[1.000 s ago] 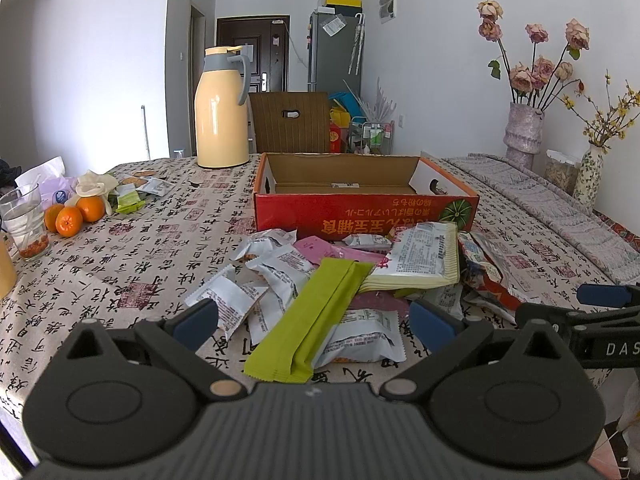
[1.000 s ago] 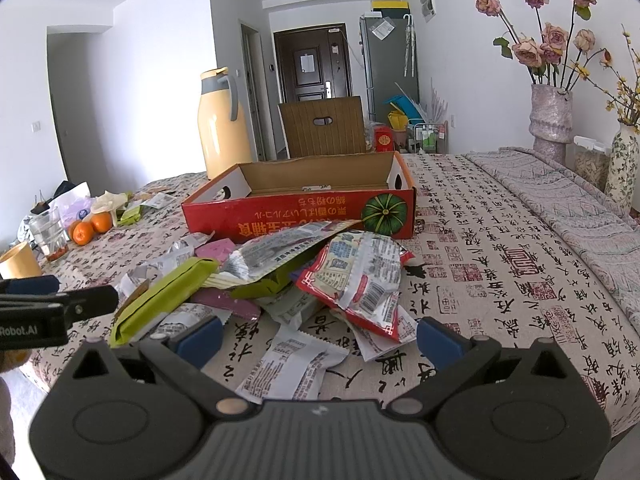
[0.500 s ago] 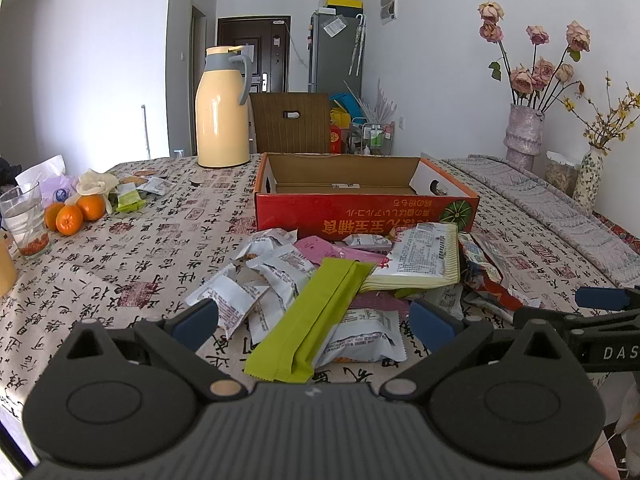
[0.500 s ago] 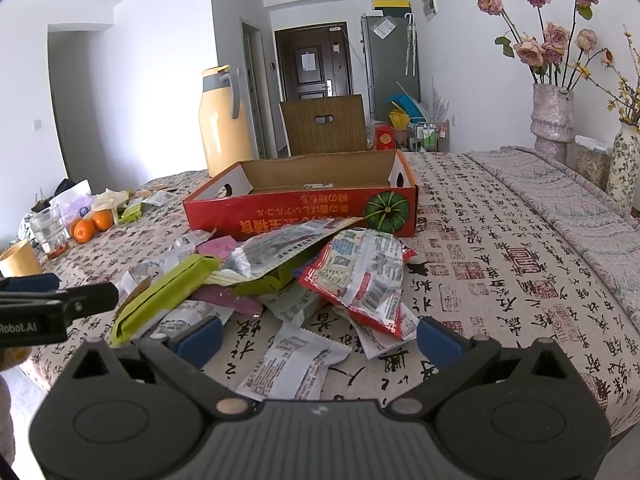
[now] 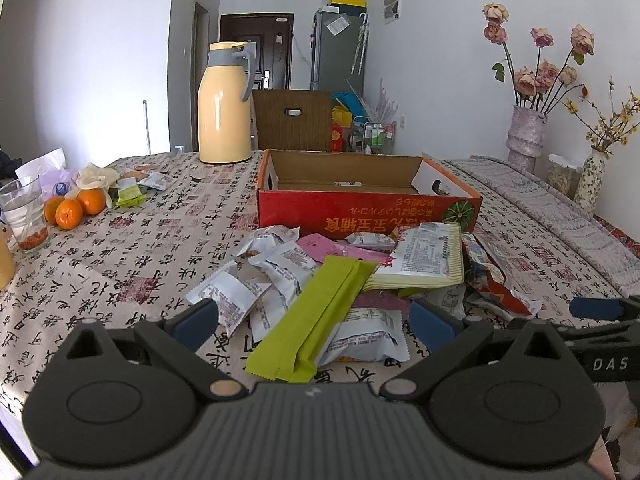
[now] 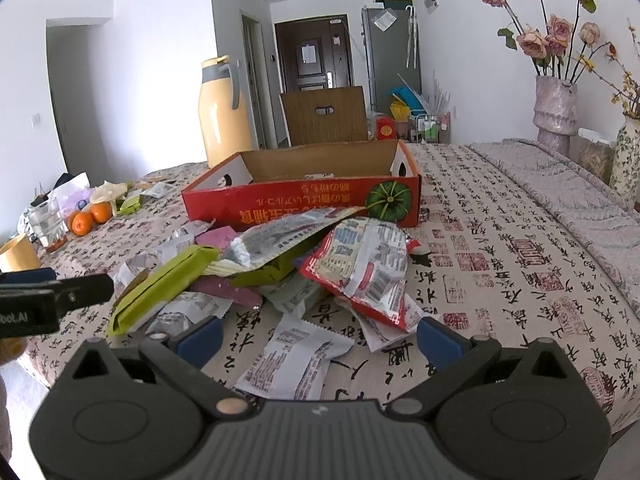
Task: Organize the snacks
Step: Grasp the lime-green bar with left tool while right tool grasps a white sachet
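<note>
one red box (image 5: 368, 216), three oranges (image 5: 69, 212), one thermos (image 5: 224, 104), two vases (image 5: 525, 138), one glass (image 5: 24, 212).

Snack pile (image 5: 344, 280) fills the ground before the red box (image 5: 368, 216), touching its front wall — box top open. Bare surface (image 6: 520, 264) lies right of the pile; thermos (image 5: 224, 108) and oranges (image 5: 70, 210) stand left, well apart.

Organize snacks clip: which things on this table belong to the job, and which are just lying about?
Job:
snack pile, including green packet and red bag
red cardboard box, nearly empty
left gripper and right gripper, both open

Lying about:
yellow thermos
oranges
glass
flower vases
</note>
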A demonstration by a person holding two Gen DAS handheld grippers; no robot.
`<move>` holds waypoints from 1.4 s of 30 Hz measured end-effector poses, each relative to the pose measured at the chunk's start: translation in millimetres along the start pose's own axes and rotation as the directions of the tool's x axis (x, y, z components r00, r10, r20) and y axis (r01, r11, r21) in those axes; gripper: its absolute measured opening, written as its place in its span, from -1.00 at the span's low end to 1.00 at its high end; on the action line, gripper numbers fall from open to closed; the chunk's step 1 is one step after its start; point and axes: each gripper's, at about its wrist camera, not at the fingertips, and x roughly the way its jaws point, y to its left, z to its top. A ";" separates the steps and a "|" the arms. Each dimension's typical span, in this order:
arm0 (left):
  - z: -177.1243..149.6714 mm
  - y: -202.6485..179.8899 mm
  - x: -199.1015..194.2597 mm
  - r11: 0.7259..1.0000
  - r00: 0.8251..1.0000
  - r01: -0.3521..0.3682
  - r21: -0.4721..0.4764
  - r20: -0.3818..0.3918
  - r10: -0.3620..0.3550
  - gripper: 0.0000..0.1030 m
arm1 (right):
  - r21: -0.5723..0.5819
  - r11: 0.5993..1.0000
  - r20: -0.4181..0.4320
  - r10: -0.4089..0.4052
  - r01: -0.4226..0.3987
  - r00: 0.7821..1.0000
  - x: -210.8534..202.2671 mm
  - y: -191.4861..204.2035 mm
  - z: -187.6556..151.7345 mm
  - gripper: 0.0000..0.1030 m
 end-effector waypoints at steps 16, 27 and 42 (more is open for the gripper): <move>-3.8 12.6 16.5 1.000 0.999 0.008 -0.030 -0.038 -0.009 1.00 | -0.010 1.000 -0.105 0.016 -0.017 0.994 40.6 14.0 -7.9 0.76; -6.2 10.4 31.6 1.000 0.997 0.013 -0.011 -0.073 -0.014 1.00 | -0.108 0.994 -0.102 -0.027 0.016 0.994 60.8 29.1 -17.5 0.09; 8.4 17.0 60.8 1.000 0.994 0.003 0.020 -0.107 -0.001 0.97 | -0.118 0.992 0.006 0.050 -0.049 0.999 20.6 25.5 -11.7 -0.22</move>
